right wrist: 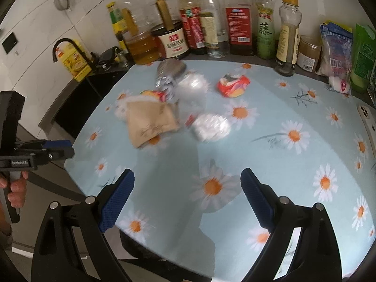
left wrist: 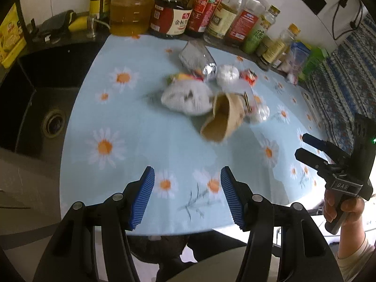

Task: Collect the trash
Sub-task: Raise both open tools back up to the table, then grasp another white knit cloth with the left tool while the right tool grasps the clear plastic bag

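Brown paper bag (left wrist: pixel 223 117) lies amid trash on the worktop (left wrist: pixel 150 127); left gripper (left wrist: pixel 188 197) and right gripper (right wrist: pixel 188 197) gape empty; pinch its open rim squarely.

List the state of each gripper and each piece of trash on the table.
left gripper: open, empty
right gripper: open, empty
brown paper bag: lying flat, crumpled
red wrapper: crumpled, apart from the pile
white wad: crumpled, beside the bag
clear plastic bottle: lying on its side
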Tool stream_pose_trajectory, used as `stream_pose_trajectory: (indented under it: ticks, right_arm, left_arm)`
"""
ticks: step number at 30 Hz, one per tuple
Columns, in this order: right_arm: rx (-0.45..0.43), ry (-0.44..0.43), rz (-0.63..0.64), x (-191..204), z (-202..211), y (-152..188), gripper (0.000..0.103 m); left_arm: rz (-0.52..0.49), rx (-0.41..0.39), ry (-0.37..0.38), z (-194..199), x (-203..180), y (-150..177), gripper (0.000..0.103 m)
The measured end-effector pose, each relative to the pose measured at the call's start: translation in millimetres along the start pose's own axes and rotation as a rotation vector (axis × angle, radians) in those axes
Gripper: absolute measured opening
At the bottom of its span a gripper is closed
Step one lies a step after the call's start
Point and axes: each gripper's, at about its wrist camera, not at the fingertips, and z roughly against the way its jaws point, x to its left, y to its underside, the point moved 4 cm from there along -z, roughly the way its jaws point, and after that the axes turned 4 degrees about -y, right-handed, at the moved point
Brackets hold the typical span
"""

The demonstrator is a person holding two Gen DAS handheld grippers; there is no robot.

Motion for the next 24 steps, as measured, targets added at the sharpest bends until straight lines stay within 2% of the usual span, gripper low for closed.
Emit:
stream_pose_trajectory:
  ticks: [3,4,5,13,17,24]
  right_arm:
    - [0.010,-0.007,0.001,-12,-10,-9,0.091]
    - [0.014,-0.009,0.000,-15,-13,-12,0.091]
    - [0.018,-0.014,-0.001,-17,-17,-14,0.091]
    - [0.059,-0.022,0.034,-26,-47,-31,0.090]
    - [0.088,-0.037,0.050,-29,-62,-37,0.083]
    - [0.118,-0.042,0.065,-38,-81,-44,0.077]
  left_arm:
    - [-0.002,0.003,-0.021,-7,-2,-15,0.058]
    - [0.000,0.005,-0.026,-11,-1,-21,0.066]
    - [0.007,0.005,-0.029,-15,-1,-26,0.067]
    - [0.038,0.011,-0.029,-41,1,-61,0.067]
    - [0.058,0.027,-0.032,-55,3,-74,0.067]
    - [0.110,0.053,-0.004,-72,6,-90,0.067]
